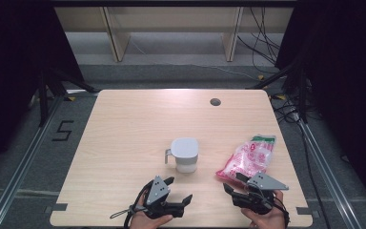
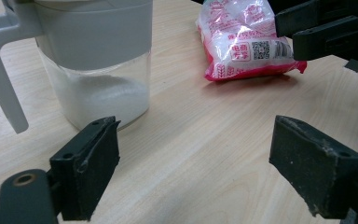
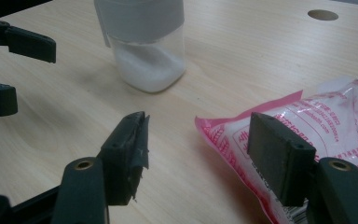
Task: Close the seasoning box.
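A clear jar [image 1: 185, 155] with a white lid, a side handle and white granules in its bottom stands at the table's middle. A pink and white plastic bag [image 1: 249, 157] of white grains lies to its right. My left gripper [image 1: 180, 188] sits low in front of the jar, open, with bare wood between its jaws [image 2: 196, 154]; the jar [image 2: 98, 70] stands just beyond its left jaw. My right gripper [image 1: 232, 182] is open at the bag's near corner [image 3: 200, 149]. One of its jaws rests in front of the bag [image 3: 335, 121] and the other over bare table, neither pad pressing.
The wooden table [image 1: 124, 133] has a round cable hole [image 1: 215, 101] near its far edge. Its front edge runs just below both hands. Dark curtains, floor rails and cables surround the table. The jar [image 3: 147, 51] stands between the two grippers' lines of sight.
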Demonstrator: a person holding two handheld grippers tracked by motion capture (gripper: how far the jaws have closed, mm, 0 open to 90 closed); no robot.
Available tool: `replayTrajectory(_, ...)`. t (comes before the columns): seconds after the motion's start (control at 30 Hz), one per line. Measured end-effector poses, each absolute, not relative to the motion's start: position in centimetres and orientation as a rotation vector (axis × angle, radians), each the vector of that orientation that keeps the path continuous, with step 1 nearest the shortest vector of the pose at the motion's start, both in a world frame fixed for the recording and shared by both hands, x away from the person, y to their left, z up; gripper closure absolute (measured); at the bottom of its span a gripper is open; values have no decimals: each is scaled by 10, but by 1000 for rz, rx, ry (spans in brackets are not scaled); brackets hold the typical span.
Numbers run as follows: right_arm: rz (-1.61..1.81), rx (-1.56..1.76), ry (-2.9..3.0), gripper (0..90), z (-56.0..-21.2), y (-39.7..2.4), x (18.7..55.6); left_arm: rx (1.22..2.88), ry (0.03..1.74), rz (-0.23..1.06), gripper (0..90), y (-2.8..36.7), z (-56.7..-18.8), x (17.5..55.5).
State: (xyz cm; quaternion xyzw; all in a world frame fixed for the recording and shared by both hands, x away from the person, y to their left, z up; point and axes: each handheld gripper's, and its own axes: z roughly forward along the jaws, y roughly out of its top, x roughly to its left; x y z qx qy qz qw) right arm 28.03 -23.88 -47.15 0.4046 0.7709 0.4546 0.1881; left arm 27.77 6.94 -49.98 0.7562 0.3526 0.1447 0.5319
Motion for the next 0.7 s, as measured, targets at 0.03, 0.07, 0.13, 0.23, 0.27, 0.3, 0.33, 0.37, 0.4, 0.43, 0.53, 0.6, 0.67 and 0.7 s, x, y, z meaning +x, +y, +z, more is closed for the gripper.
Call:
replayTrajectory(0.03,1274,1105,2173,383,-472,-241,282,1804,841,346,149,69,-500,278)
replayTrajectory(0.07,1273,1135,2174,383,-473,-241,281,1803,841,348,149,70,-499,278)
replayTrajectory(0.13,1279,1102,2171,382,-474,-242,282,1803,841,350,149,70,-499,278)
replayTrajectory(0.23,1292,1154,2157,382,-473,-242,279,1803,841,350,149,70,-499,278)
replayTrajectory(0.27,1290,1156,2158,382,-473,-242,279,1793,845,351,150,69,-500,278)
replayTrajectory(0.3,1280,1130,2166,382,-474,-244,280,1798,849,353,150,69,-500,278)
replayTrajectory(0.33,1279,1128,2168,382,-474,-244,280,1804,852,352,150,69,-499,278)
replayTrajectory(0.37,1267,1126,2177,381,-474,-245,280,1816,849,359,150,70,-499,278)
replayTrajectory(0.4,1280,1127,2169,381,-474,-244,280,1847,838,372,150,72,-499,279)
replayTrajectory(0.43,1281,1126,2171,380,-474,-244,280,1817,847,358,150,70,-499,278)
replayTrajectory(0.53,1278,1123,2170,380,-475,-245,281,1817,843,356,150,70,-500,279)
replayTrajectory(0.6,1282,1121,2163,380,-474,-246,281,1802,848,344,150,68,-500,278)
replayTrajectory(0.67,1291,1126,2160,381,-474,-246,281,1810,835,347,150,67,-500,279)
replayTrajectory(0.7,1281,1150,2155,381,-473,-247,279,1813,835,348,150,66,-500,279)
